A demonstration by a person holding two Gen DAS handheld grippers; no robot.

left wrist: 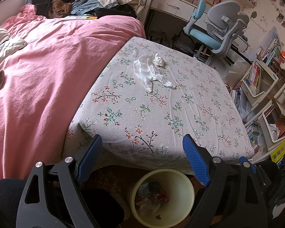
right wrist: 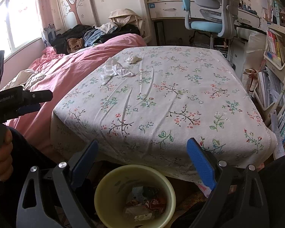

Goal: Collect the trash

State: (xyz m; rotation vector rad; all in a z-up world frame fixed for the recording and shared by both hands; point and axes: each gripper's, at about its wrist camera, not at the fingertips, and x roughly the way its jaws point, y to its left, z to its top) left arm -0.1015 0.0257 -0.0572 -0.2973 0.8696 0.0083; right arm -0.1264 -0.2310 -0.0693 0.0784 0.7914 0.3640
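Below both my grippers, left (left wrist: 142,157) and right (right wrist: 142,161), jaws wide and empty, sits the bin (left wrist: 162,197). Farther off on the table (left wrist: 209,117), the limp wrapper (left wrist: 152,74) could slip; the paper ball (left wrist: 159,59) could roll.

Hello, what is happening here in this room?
A person holds two blue-padded grippers, left gripper and right gripper, both open and empty, at the near edge of a floral-cloth table. A flat white plastic wrapper and a crumpled white tissue lie untouched. The pale yellow bin below already holds trash.
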